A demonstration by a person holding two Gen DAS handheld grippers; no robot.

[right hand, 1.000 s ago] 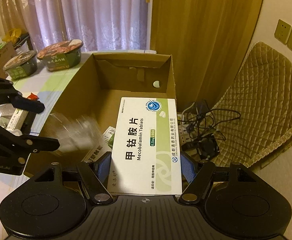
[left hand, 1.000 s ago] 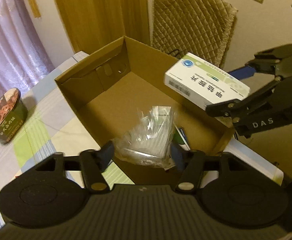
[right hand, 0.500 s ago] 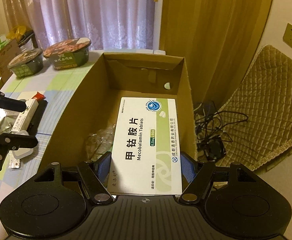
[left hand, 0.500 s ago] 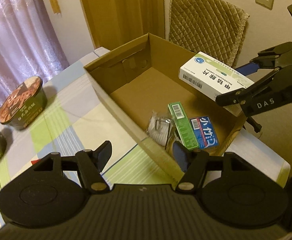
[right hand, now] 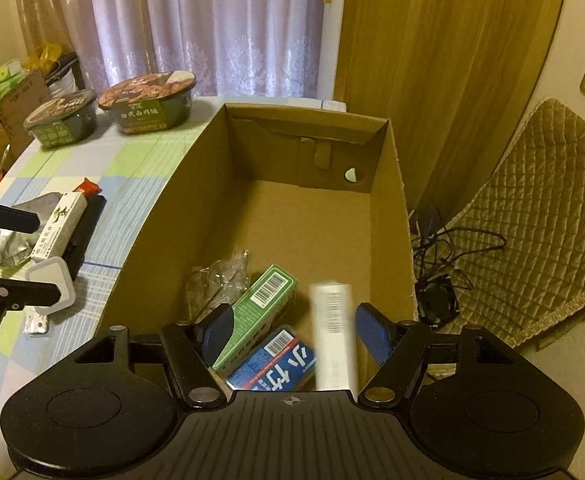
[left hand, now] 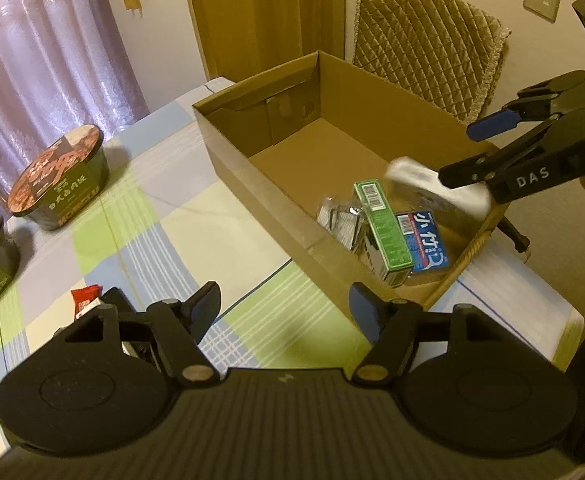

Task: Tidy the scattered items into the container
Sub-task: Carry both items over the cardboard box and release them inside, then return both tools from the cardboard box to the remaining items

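Note:
An open cardboard box [left hand: 248, 188] [right hand: 196, 184] stands on the checked tablecloth. Inside lie a green carton [left hand: 380, 224] [right hand: 264, 312], a blue carton [left hand: 424, 240] [right hand: 276, 364] and a clear plastic bag [left hand: 336, 216] [right hand: 216, 280]. A white medicine box [left hand: 436, 184] [right hand: 332, 332], blurred and edge-on, is loose in the air over the box's near end, between the spread fingers of my right gripper [right hand: 294, 328] [left hand: 476, 148], which is open. My left gripper [left hand: 286, 310] [right hand: 40, 258] is open and holds nothing, over the table left of the box.
Left of the box lie a white tube carton [right hand: 58, 226], a foil pouch [right hand: 8, 244], a blister pack [right hand: 36, 324] and a red packet [right hand: 88, 188] [left hand: 86, 298]. Two noodle bowls [right hand: 148, 100] [right hand: 62, 118] stand further back. A quilted chair [right hand: 532, 220] and cables [right hand: 440, 248] are beyond the table's right edge.
My right gripper opened and let go of the white medicine box, which now drops into the box. My left gripper, having released the plastic bag, drew back left over the table.

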